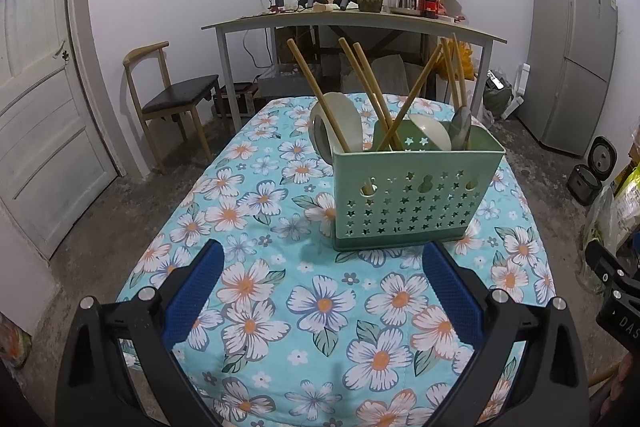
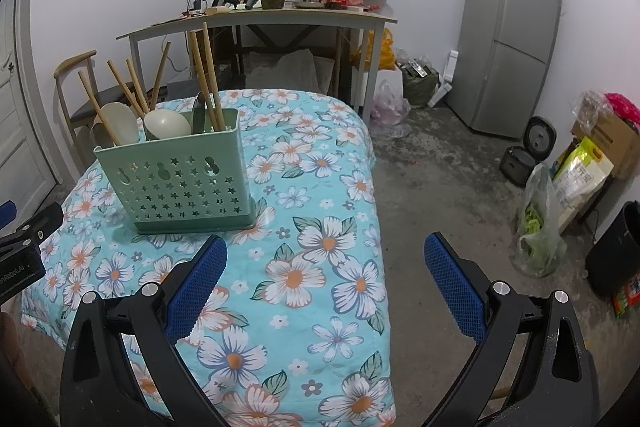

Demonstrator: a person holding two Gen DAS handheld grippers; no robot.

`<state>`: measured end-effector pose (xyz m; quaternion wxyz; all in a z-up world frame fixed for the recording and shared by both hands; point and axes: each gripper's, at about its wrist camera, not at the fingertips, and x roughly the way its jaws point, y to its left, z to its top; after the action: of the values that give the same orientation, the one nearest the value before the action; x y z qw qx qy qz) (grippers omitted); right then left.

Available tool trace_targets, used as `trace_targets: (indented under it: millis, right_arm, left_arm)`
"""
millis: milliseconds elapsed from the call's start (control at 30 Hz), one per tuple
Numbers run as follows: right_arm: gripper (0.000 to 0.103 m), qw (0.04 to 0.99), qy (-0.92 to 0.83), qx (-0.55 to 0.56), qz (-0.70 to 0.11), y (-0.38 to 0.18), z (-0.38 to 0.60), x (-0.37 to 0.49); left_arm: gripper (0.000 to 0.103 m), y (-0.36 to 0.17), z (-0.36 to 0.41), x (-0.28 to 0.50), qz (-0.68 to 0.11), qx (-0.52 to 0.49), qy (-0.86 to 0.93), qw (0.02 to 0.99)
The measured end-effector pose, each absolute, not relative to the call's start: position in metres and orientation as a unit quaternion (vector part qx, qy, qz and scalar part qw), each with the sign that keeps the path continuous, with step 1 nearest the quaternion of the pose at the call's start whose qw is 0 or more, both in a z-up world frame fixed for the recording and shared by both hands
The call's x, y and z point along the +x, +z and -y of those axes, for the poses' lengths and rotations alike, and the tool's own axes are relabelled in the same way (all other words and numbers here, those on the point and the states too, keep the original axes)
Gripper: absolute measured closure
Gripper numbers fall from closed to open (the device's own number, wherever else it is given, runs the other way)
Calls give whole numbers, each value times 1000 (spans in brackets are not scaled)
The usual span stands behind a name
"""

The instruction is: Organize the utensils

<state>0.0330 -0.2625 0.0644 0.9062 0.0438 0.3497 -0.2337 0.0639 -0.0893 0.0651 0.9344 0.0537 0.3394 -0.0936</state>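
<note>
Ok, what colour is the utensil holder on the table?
Pale mint green, star-shaped holes, darker green base: utensil holder. Clearest in the left wrist view.

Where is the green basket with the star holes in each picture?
Left wrist view: the green basket sits right of centre on the flowered tablecloth, ahead of the open left gripper.
Right wrist view: the green basket sits at left.
Shared landmark: the grey fridge, at right in both.

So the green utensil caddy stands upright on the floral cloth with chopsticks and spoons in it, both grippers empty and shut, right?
Not quite: both grippers are open, not shut. The left gripper and right gripper show their blue pads spread wide apart in their own wrist views. The rest holds: the green utensil caddy stands upright on the floral cloth, holding chopsticks and spoons.
</note>
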Motion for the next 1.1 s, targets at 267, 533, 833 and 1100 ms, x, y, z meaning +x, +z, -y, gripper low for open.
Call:
trace_targets:
  millis: [267,533,833,1100]
  right_arm:
    - [8,906,-234,44,-349,64,263,33]
    - [8,906,-232,44,-350,63,261,34]
    - [8,906,-232,44,-350,63,261,35]
    - [8,906,-232,44,-351,63,260,35]
  left_arm:
    - [6,64,90,64,-340,54,-94,934]
    - [6,62,91,64,-342,55,-95,933]
    - [6,62,91,63,-342,55,-94,933]
    - [6,60,90,64,-344,55,-95,933]
